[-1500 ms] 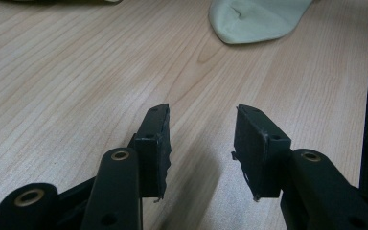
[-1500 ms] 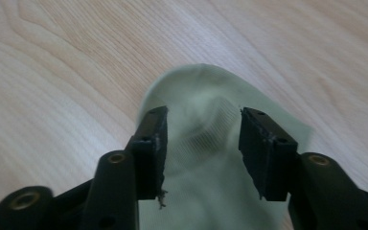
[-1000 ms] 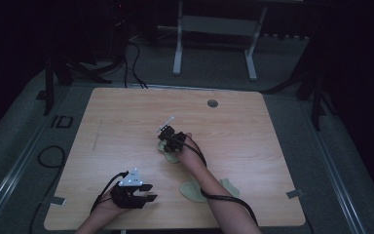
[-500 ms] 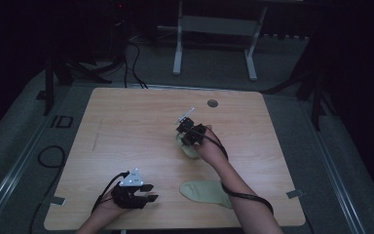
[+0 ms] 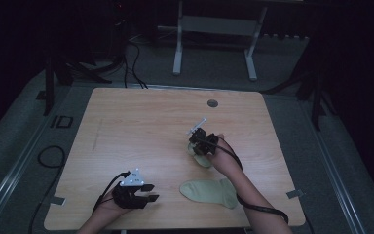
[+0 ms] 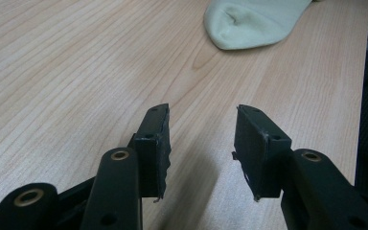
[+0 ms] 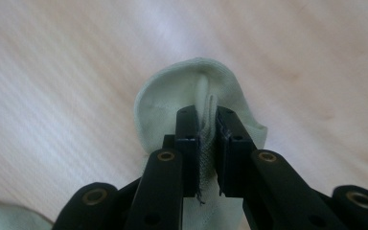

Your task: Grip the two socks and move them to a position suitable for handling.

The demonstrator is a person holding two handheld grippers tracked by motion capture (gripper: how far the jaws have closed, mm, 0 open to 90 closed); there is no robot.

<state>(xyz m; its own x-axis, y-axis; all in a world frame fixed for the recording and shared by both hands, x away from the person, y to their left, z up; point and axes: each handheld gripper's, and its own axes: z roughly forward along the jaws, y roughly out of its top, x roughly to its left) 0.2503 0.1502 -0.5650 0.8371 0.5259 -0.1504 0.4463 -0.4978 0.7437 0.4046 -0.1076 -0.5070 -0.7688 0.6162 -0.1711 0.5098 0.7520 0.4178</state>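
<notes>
Right gripper [image 7: 206,139] jaws pinched on a pale green sock [image 7: 172,96], left gripper [image 6: 201,139] jaws apart – empty, second sock [image 5: 209,192] flat on table [image 5: 126,122]

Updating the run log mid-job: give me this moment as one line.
right tool: shut on pale green fabric sock | left tool: open, holding nothing | second pale green sock: flat on light wooden table

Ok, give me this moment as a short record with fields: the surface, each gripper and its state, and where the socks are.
surface: wooden table
left gripper: open, holding nothing, low over the near left of the table
right gripper: shut on a fold of the held sock
held sock: pale green, pinched near mid-table
second sock: pale green, lying flat near the front edge, between the two forearms
</notes>
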